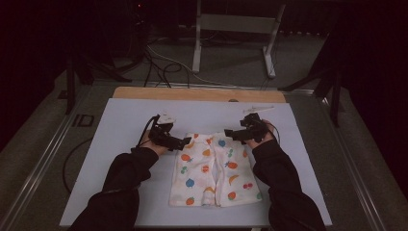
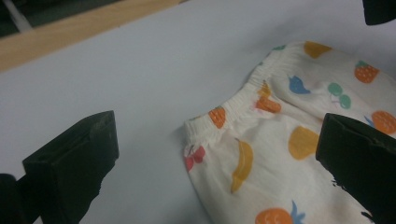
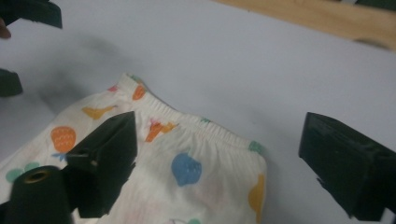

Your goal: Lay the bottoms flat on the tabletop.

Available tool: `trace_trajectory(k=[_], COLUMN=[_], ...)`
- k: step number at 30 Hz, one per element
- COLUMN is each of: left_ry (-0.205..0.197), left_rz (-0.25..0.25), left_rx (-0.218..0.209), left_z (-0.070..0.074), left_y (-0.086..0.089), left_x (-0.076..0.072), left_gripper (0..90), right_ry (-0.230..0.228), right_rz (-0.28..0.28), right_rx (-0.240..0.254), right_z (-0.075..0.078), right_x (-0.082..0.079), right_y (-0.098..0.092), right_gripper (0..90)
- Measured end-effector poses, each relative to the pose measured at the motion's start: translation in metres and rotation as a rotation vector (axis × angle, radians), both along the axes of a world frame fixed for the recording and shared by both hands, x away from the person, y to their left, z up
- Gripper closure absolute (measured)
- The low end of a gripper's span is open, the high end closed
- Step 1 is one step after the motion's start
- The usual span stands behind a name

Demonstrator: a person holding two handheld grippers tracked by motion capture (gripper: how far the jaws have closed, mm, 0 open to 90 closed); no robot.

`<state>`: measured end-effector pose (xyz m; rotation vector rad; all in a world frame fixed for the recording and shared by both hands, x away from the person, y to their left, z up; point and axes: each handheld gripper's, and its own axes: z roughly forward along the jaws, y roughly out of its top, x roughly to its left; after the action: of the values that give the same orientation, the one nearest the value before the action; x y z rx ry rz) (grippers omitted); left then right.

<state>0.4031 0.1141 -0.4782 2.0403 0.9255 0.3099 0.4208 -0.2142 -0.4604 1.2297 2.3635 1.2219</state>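
1. Left hand-held gripper (image 1: 185,141): black, two-jaw, jaws apart with nothing clamped, straddling the left waistband corner of the shorts.
2. Right hand-held gripper (image 1: 230,134): black, jaws wide apart, holding nothing, poised at the right waistband corner.
3. Cream cotton shorts with a coloured fruit print (image 1: 215,170): flat, elastic waistband away from the person, between both grippers.
4. White worktop (image 1: 125,125): carries the shorts; wooden strip along its far edge.
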Motion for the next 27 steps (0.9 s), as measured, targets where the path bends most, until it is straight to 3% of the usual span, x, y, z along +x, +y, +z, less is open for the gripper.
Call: trace_trajectory(k=[3,9,12,15,19,22,27], left_ry=[0.038,0.15,0.197,0.227,0.224,0.217,0.177], left_rz=[0.013,0.039,0.059,0.084,0.089,0.091,0.093], left_rx=[0.007,0.01,0.001,-0.004,0.015,0.026,0.066], left_z=[-0.007,-0.018,-0.025,-0.03,-0.033,-0.036,-0.041], left_y=[-0.004,-0.009,-0.008,-0.005,-0.005,-0.006,-0.012], left_x=[0.008,0.021,0.025,0.026,0.026,0.026,0.026], left_gripper=[0.5,4.1,8.7,16.5,25.9,33.2,40.4], right_ry=[0.056,0.113,0.161,0.195,0.213,0.178,0.147], right_rz=[-0.025,-0.087,-0.111,-0.12,-0.11,-0.105,-0.087], right_rx=[0.019,-0.04,-0.047,-0.085,-0.127,-0.194,-0.242], right_z=[-0.008,-0.024,-0.033,-0.042,-0.049,-0.049,-0.049], right_x=[0.011,0.021,0.028,0.032,0.029,0.026,0.022], right_y=[0.001,-0.001,-0.002,-0.002,0.0,0.003,0.009], right_gripper=[9.4,39.0,44.5,48.0,56.2,66.5,77.7])
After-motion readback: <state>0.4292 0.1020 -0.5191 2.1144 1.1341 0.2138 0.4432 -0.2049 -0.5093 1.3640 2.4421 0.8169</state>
